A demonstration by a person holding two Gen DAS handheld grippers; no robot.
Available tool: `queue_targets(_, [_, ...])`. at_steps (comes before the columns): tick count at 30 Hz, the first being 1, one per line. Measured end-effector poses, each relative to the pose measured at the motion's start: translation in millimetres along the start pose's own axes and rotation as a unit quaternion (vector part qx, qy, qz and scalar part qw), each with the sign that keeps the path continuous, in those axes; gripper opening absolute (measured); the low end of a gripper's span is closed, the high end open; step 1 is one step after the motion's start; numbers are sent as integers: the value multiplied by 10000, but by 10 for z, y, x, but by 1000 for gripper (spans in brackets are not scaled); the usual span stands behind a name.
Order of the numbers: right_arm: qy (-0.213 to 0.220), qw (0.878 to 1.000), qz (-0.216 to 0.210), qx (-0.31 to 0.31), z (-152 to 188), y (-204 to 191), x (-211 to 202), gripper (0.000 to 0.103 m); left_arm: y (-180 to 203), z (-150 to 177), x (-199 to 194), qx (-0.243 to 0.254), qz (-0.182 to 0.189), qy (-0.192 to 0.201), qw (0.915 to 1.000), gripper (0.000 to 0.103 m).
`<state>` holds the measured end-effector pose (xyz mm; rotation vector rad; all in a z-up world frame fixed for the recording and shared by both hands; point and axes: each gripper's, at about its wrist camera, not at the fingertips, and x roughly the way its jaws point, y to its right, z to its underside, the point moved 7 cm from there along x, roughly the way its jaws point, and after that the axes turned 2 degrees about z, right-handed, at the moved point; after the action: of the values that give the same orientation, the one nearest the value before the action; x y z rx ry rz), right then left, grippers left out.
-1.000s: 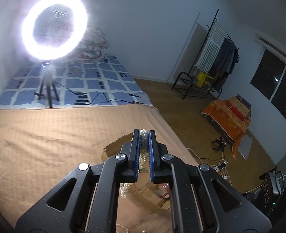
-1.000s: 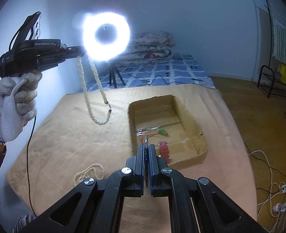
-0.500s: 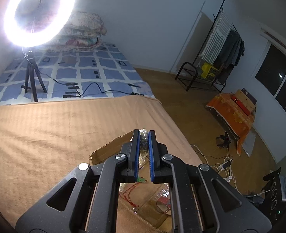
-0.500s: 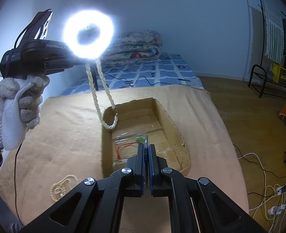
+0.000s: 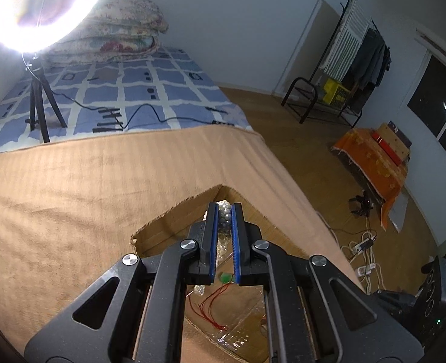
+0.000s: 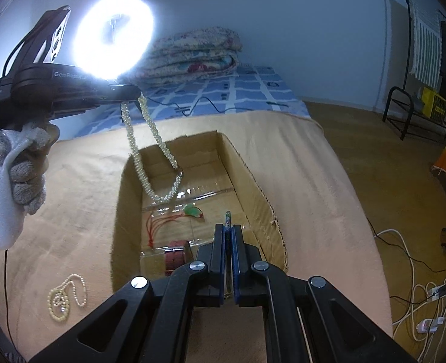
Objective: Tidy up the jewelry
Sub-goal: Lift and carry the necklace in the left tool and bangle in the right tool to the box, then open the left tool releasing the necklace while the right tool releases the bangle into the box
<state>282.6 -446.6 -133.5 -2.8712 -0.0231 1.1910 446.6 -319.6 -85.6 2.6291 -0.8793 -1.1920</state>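
Lowered since a second ago, the looped white pearl necklace (image 6: 150,163), clamped in the left claw (image 5: 224,211), dangles over the open cardboard box (image 6: 253,181) for release; the right claw (image 6: 229,236), at six o'clock, pinches a thin green-tipped piece (image 6: 228,216).

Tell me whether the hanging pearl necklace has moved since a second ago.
Yes. The pearl necklace in the left gripper has moved right and down, from beside the cardboard box to over it.

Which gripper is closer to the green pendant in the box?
Right. The right gripper is low over the box, just short of the green pendant. The left gripper is higher, above the box's far left corner, dangling a pearl necklace.
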Motion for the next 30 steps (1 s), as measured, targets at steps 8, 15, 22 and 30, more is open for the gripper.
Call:
queue_targets(8, [-223, 9997, 6, -14, 66, 7, 226, 1, 30, 184, 224, 219, -179, -308, 9991, 6])
queue_targets(15, [-250, 9997, 42, 13, 40, 36, 293, 1, 56, 317, 343, 288, -261, -514, 9979, 6])
queue_targets(22, [-323, 9994, 117, 39, 62, 89, 321, 6, 10, 333, 351, 164, -254, -577, 9979, 6])
queue_targets(30, [-248, 9994, 251, 66, 53, 127, 281, 29, 30, 315, 287, 157, -180, -548, 9982, 32])
